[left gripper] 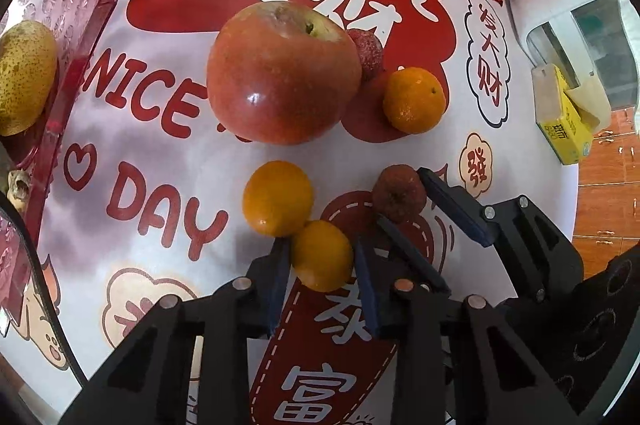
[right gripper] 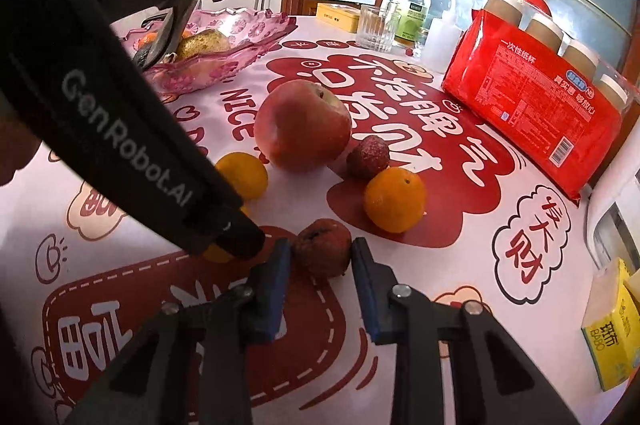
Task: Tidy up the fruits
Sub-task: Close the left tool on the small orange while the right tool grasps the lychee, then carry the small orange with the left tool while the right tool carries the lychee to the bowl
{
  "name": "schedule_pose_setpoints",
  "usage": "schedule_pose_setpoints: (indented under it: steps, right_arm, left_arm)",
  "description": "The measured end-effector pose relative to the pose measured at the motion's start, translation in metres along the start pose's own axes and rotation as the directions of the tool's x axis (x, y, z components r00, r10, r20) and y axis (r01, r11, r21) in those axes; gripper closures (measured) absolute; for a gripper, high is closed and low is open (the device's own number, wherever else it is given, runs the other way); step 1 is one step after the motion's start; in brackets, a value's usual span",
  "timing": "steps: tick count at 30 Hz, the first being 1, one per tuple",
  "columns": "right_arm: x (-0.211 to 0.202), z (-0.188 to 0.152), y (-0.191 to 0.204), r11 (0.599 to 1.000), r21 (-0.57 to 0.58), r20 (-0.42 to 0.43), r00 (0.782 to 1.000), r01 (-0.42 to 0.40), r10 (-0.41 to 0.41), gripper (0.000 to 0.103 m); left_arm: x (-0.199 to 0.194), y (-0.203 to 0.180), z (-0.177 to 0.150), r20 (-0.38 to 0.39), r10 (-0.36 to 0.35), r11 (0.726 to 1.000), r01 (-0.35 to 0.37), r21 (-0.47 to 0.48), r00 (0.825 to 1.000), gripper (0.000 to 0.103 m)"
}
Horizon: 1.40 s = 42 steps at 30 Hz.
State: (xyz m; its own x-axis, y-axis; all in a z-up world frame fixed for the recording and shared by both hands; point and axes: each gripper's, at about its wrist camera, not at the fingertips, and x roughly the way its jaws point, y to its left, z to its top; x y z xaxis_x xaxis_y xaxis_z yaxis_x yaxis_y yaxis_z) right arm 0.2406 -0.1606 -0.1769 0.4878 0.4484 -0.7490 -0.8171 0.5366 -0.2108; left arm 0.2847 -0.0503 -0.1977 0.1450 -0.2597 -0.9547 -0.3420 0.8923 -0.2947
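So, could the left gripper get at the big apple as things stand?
Probably not yet: the left gripper is shut on a small orange. The apple lies open beyond, with another orange between, and looks wide for the jaws.

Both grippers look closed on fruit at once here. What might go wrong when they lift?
1. The left gripper holds a small orange that touches a second orange; lifting may roll that one away.
2. The right gripper pinches a wrinkled dark-red fruit that looks soft and could be crushed or slip out.
3. The two grippers work close together and could bump on the way to the pink bowl.
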Motion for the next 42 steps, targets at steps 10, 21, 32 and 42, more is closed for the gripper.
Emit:
schedule_pose_setpoints:
  steps: [10, 21, 32, 42]
  right_arm:
    - [-0.01, -0.007, 0.0, 0.996, 0.086, -0.04, 0.999, 0.014, -0.011, 0.073]
    - [-0.05, -0.025, 0.022, 0.967, 0.252, -0.1, 0.995, 0.039, -0.014, 0.073]
    - [-0.082, -0.022, 0.067, 0.943, 0.322, -0.122, 0.991, 0.085, -0.048, 0.073]
    - [-0.088, -0.011, 0.131, 0.932, 0.355, -0.135, 0.99, 0.075, -0.028, 0.073]
  left_arm:
    - [-0.012, 0.004, -0.007, 0.001, 0.004, 1.0, -0.004, 0.001, 1.0, 0.074]
    - [-0.043, 0.01, -0.044, -0.018, -0.02, 0.999, 0.021, 0.05, 1.0, 0.074]
    - [-0.087, 0.032, -0.086, 0.019, -0.056, 0.992, 0.053, 0.118, 0.998, 0.074]
    - [-0.126, 0.089, -0.119, 0.055, -0.043, 0.991, 0.036, 0.127, 0.998, 0.074]
